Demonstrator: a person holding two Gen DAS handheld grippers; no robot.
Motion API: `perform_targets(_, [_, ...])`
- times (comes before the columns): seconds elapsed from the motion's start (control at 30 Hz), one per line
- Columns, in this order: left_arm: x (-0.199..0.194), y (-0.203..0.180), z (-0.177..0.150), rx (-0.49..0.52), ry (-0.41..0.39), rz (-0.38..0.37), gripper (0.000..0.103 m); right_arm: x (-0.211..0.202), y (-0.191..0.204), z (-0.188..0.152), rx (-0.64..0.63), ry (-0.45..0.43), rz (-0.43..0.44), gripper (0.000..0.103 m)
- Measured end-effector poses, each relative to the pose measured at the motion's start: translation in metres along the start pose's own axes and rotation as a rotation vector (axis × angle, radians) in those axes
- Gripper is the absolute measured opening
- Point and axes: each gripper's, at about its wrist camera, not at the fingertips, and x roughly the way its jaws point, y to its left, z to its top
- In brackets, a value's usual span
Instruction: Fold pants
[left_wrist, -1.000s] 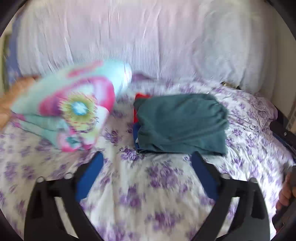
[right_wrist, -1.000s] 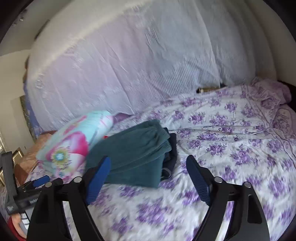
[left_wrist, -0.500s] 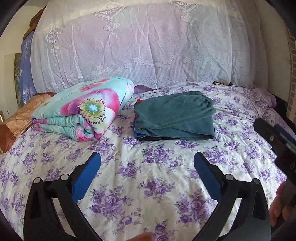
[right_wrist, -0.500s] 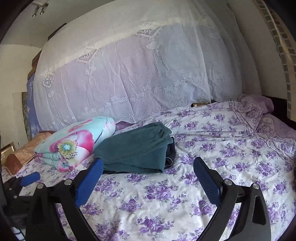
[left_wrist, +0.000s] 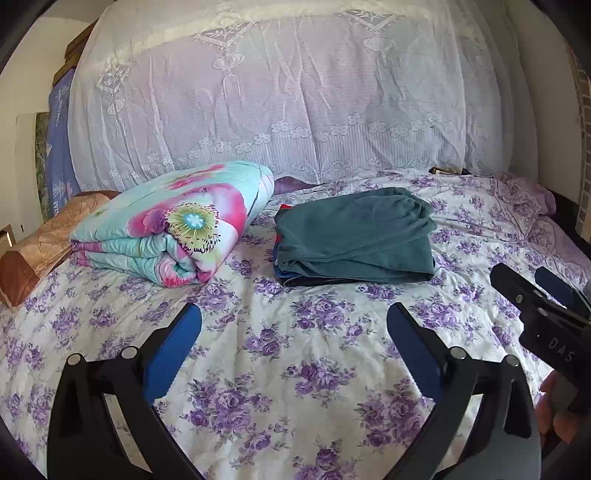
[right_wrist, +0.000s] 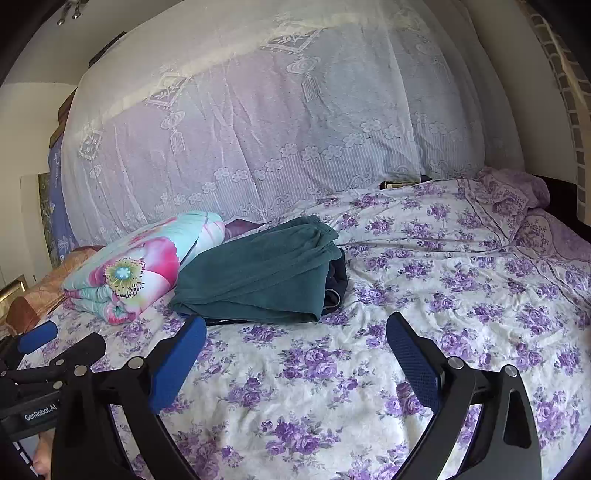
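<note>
Folded teal pants (left_wrist: 354, 236) atop a small stack of clothes (right_wrist: 334, 284) mid-bed, long axis left to right, elastic waistband toward the lace-draped headboard (left_wrist: 288, 96). Beside them, a rolled floral quilt (left_wrist: 173, 225). Purple-flowered bedsheet (left_wrist: 280, 369) below. Left hand-held gripper (left_wrist: 293, 332) and right hand-held gripper (right_wrist: 295, 338) spread wide, empty.

The teal pants (left_wrist: 354, 236) are soft, matt, fleecy cloth, folded on a thin cotton-like bedsheet (left_wrist: 295, 369) with a printed purple floral pattern. Left of the pants, the folded quilt (left_wrist: 177, 229) is smooth, faintly sheeny printed fabric. Behind the pants hangs sheer white lace (left_wrist: 295, 92). The left gripper (left_wrist: 294, 321) is matt black plastic with textured blue pads (left_wrist: 413, 350) and shiny metal screws.
</note>
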Motion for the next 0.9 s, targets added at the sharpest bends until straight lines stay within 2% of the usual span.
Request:
perform_targets(0.33, [0.001, 0.002, -0.001, -0.02, 0.021, -0.021, 0.098, -0.003, 0.012, -0.001, -0.052, -0.012, -0.004, 0.099])
perform_targets(0.9, [0.002, 0.0, -0.002, -0.02, 0.031, -0.034, 0.098, -0.004, 0.015, -0.002, -0.058, -0.015, 0.0, 0.099])
